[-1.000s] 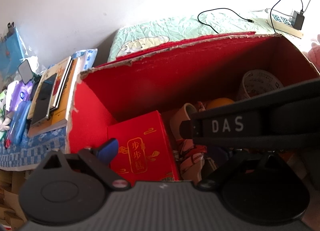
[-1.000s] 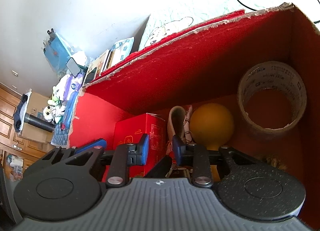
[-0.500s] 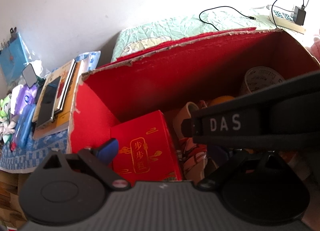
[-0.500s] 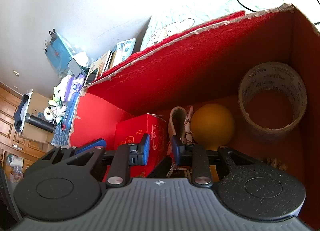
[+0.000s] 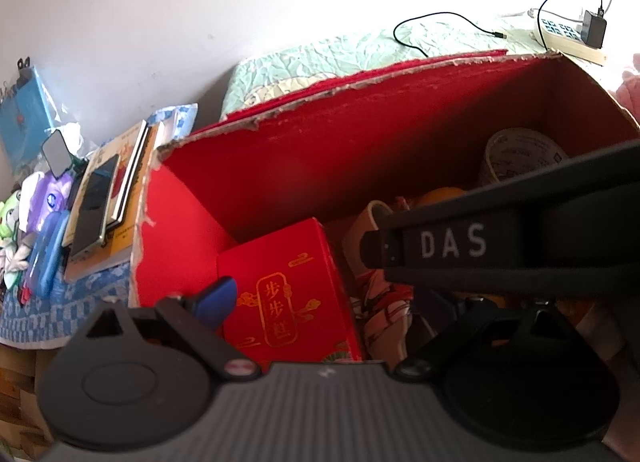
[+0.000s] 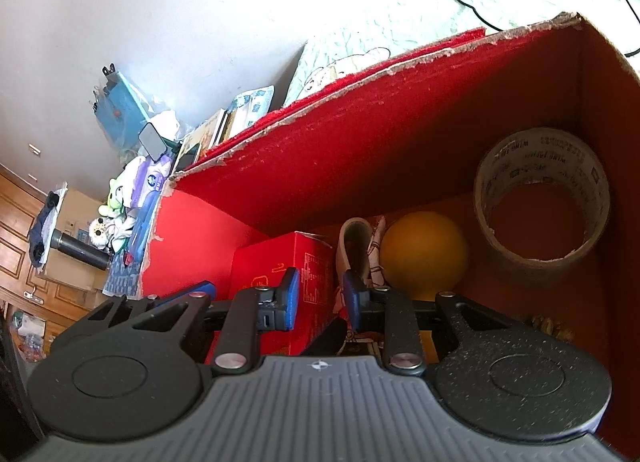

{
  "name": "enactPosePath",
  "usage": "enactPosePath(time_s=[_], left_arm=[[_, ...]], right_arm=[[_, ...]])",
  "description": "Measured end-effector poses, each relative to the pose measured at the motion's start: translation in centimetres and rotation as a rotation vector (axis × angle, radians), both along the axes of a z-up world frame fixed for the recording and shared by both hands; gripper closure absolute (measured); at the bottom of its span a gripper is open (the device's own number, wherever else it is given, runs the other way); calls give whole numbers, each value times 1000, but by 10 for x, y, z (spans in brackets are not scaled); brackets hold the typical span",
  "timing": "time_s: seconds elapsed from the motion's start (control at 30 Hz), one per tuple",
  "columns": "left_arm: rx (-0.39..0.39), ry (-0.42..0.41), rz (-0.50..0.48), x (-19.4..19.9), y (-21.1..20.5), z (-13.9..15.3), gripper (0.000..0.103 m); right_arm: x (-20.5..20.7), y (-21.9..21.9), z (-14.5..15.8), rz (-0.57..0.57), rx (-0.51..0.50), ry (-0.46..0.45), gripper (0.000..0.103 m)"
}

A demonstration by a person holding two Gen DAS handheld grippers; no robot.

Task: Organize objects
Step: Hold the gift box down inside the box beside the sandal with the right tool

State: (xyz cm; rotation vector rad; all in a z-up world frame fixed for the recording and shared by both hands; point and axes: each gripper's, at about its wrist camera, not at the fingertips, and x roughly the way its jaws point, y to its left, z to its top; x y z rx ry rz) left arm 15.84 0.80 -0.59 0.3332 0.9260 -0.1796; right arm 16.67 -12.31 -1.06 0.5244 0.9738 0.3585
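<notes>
A big red carton (image 5: 360, 150) holds a small red box with gold characters (image 5: 288, 294), a white patterned fabric piece (image 5: 380, 302), an orange ball (image 6: 424, 254) and a roll of tape (image 6: 544, 202). My left gripper (image 5: 328, 304) hangs over the small red box (image 6: 280, 266), jaws wide apart. Its left fingertip (image 5: 216, 298) is beside the box's left edge, and the other one is hidden under the right gripper's black bar (image 5: 452, 246). My right gripper (image 6: 322, 298) is partly open just above the fabric piece (image 6: 354, 238) and the box's right side, with nothing pressed between its pads.
Left of the carton a stack of books with a phone (image 5: 104, 202), a blue case (image 5: 44, 254), tissue packs and plush toys crowd a checked cloth. Behind lies a green quilt (image 5: 340, 58) with a black cable and a power strip (image 5: 568, 34). A dark flask (image 6: 76, 250) stands far left.
</notes>
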Motion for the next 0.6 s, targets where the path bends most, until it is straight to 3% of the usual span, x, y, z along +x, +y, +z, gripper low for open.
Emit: enactPosePath(time_s=[0.6], left_arm=[[2,-3,-11,3,-1,0,8]], right_arm=[[-4,-2,5,-18,1,-65,75]])
